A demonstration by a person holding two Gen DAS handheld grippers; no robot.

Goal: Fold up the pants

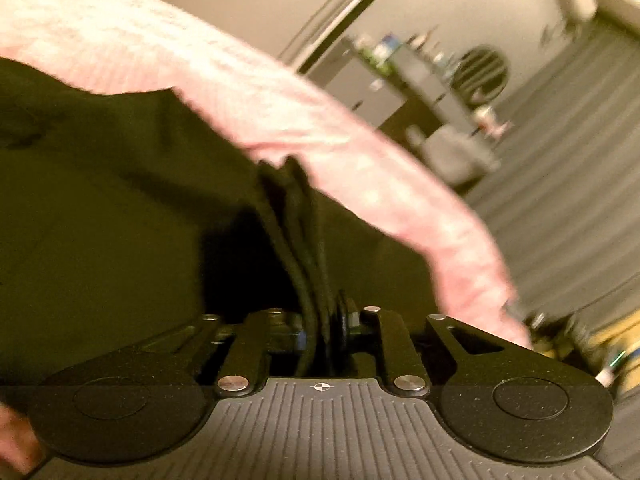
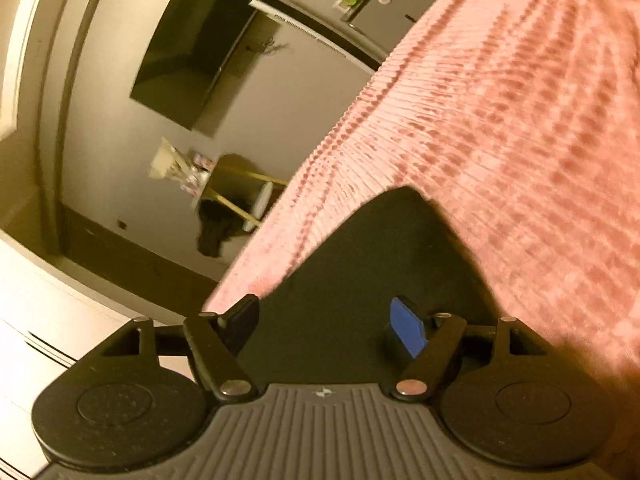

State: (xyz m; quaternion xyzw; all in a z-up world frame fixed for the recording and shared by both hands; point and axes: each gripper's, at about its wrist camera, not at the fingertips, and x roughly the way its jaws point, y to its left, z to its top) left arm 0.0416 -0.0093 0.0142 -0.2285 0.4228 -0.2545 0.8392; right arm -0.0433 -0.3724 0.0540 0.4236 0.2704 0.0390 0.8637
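We have the dark pants (image 1: 100, 200) spread over a pink ribbed blanket (image 1: 248, 92), and in the left wrist view several layers of their edge bunch into upright folds that run straight down between the fingers of our left gripper (image 1: 320, 328), which is pressed together on that bundle of cloth. The fabric fills most of the left side of this view, with the blanket curving around it above and to the right. In the right wrist view a dark corner of the same pants (image 2: 360, 260) pokes out onto the blanket (image 2: 500, 120), and our right gripper (image 2: 326, 326) sits over it with its fingers spread wide, the blue-padded finger (image 2: 406, 330) on one side and the black one on the other; whether either pad touches the cloth we cannot tell. Beyond the blanket (the room tilts sharply in both views) we see a dark wall-mounted screen (image 2: 192, 52), a small round side table with pale legs (image 2: 256, 200) and a dark heap on the floor beside it (image 2: 214, 232). The left view shows a blurred cabinet carrying bottles (image 1: 400, 64) and a ribbed grey floor covering (image 1: 560, 168).
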